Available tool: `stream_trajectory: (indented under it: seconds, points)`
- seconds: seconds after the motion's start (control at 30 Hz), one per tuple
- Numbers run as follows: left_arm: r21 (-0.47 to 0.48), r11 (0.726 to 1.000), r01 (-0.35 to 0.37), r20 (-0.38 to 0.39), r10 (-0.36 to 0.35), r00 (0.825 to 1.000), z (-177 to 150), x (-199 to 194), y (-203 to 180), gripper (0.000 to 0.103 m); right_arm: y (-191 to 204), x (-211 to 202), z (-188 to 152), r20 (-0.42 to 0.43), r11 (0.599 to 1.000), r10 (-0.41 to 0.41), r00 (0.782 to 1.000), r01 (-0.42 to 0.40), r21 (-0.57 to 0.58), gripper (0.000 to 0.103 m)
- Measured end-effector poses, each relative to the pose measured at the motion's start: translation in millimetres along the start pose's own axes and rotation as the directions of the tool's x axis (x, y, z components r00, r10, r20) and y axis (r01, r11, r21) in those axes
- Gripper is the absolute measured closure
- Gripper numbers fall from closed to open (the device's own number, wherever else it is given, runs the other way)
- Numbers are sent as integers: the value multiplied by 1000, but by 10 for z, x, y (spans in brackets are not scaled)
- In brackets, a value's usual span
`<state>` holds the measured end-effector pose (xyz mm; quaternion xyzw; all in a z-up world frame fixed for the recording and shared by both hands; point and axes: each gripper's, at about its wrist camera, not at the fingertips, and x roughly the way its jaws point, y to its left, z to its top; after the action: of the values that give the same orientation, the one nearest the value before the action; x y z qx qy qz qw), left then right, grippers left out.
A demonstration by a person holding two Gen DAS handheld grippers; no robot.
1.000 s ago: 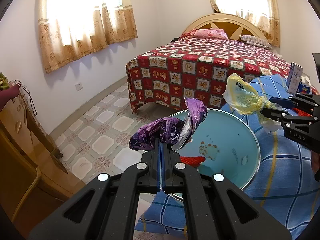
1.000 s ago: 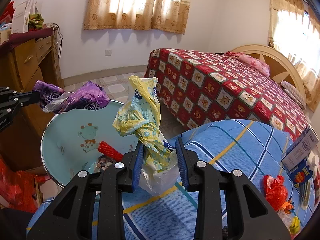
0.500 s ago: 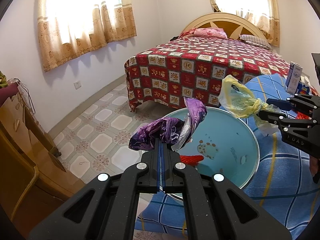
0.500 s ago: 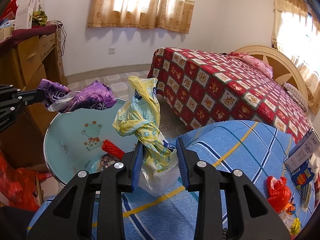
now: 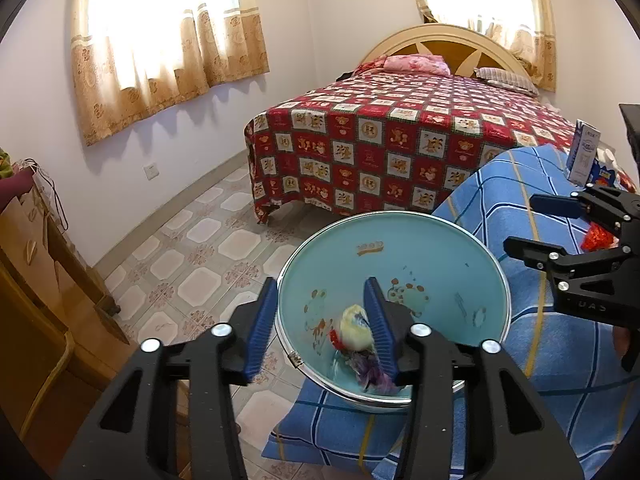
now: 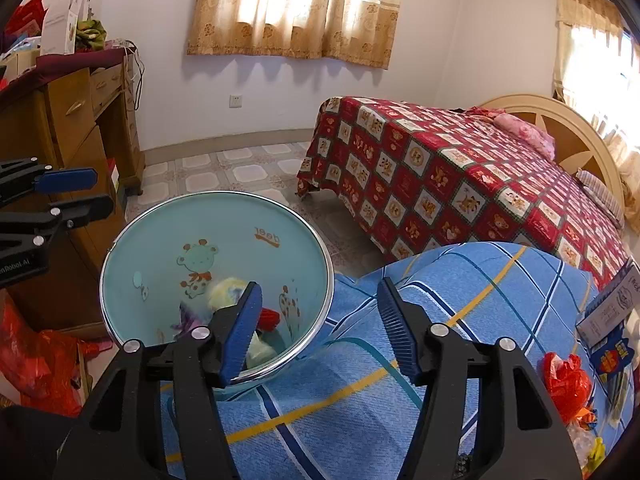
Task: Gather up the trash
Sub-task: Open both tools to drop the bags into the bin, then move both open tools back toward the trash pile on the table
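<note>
Lettering on the round pale-blue metal-rimmed bin (image 6: 216, 216) reads mirrored, something like "deer", above a cartoon animal print; the left gripper's (image 5: 318, 326) body, seen from the right wrist view, carries white text ending "Robot.AI", and the right gripper (image 6: 320, 322) shows "UAS" in the left wrist view. Print on the 1 white carton (image 5: 585, 156) standing at the far edge of the blue checked cloth (image 6: 460, 292) is too small to read.

Both grippers have just been opening and now stand spread with nothing between the blue pads (image 5: 262, 326). Their 2 loads lie in the bottom of the bin: 1 crumpled yellow plastic bag (image 5: 354, 330) and 1 crumpled purple plastic wrapper (image 5: 372, 372), touching each other, beside 1 red scrap (image 6: 269, 317).

Still on the cloth, well apart from the bin, lies 1 crumpled red plastic bag (image 6: 566, 382) near a blue packet (image 6: 610, 356). Behind stands 1 bed with a red patchwork cover (image 6: 460, 184).
</note>
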<state>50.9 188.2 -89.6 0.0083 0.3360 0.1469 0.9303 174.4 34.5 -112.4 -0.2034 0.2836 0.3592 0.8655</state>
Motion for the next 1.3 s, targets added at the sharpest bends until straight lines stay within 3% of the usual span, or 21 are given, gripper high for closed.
stream_trajectory:
  seconds: [0.5,0.7,0.9,1.0,1.13,1.3]
  points:
    - [4,1000,7,-2,-7,1000,-24,-19,-47,40,-22,-124,-39,8,1000,-20,1000,20,8,39]
    - [43,997,69,-23,-68,997,-84,-13,-328,39,-129,-526,-187,25,997,-60,998,58,55,38]
    - [131,977,169,-47,-165,985,-193,-42,-837,39,-367,-1096,-605,19,979,-165,986,161,122,33]
    - [167,961,222,-54,-216,975,-232,-77,-1102,39,-606,-1385,-927,-16,949,-240,971,238,206,33]
    - [212,928,305,-60,-300,952,-265,-164,-1498,39,-921,-1785,-1408,-90,877,-353,931,363,316,32]
    - [256,888,383,-57,-381,923,-276,-321,-1909,39,-1087,-2074,-1825,-146,816,-415,898,438,377,32]
